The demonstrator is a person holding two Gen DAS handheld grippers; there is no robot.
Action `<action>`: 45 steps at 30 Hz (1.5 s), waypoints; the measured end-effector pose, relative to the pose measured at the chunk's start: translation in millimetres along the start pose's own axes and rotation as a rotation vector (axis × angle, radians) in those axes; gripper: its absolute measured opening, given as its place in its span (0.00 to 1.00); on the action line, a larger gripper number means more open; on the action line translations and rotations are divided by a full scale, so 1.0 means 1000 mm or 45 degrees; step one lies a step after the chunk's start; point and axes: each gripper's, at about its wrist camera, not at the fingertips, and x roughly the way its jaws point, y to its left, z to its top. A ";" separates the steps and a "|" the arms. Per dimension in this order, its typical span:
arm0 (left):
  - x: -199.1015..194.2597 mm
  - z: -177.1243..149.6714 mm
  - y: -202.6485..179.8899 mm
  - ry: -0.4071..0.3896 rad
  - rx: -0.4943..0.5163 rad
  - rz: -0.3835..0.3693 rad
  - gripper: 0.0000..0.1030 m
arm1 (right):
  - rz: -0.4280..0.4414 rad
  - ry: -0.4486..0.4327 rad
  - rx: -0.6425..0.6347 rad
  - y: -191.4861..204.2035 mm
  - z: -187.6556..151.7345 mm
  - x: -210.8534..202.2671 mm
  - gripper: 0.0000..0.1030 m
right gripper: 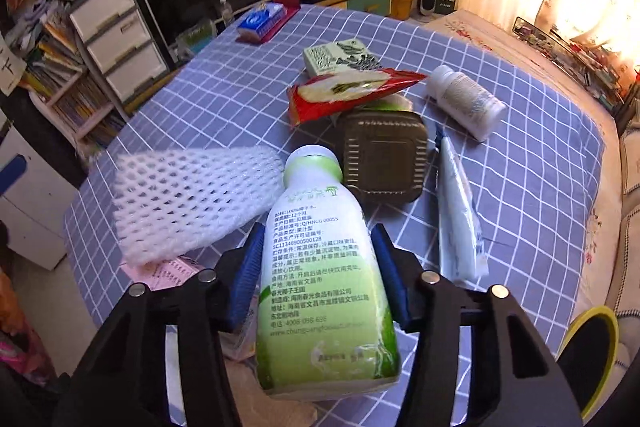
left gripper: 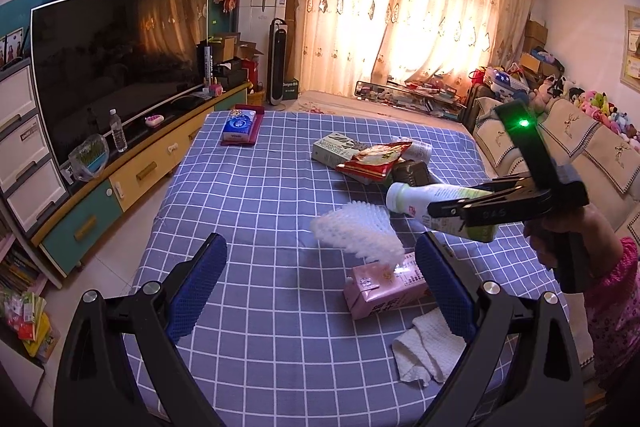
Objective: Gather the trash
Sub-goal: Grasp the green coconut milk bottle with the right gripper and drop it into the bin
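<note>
Now right claw [right gripper: 316, 279] pinching green-white bottle [right gripper: 320, 279] by body, lifted above checked bench [left gripper: 256, 211]; left claw [left gripper: 320, 275] spread, empty, pink carton [left gripper: 384, 287] just beside right finger.

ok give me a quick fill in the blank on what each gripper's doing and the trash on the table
1. The right gripper is shut on a green and white ____.
2. The left gripper is ____, holding nothing.
3. The pink carton lies by the left gripper's ____ finger.
4. The white foam net lies on the ____ checked tablecloth.

Missing words: bottle; open; right; blue
</note>
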 end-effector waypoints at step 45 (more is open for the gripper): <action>0.071 0.004 -0.057 0.167 0.156 -0.057 0.91 | -0.557 0.154 1.010 -0.317 -0.219 -0.037 0.51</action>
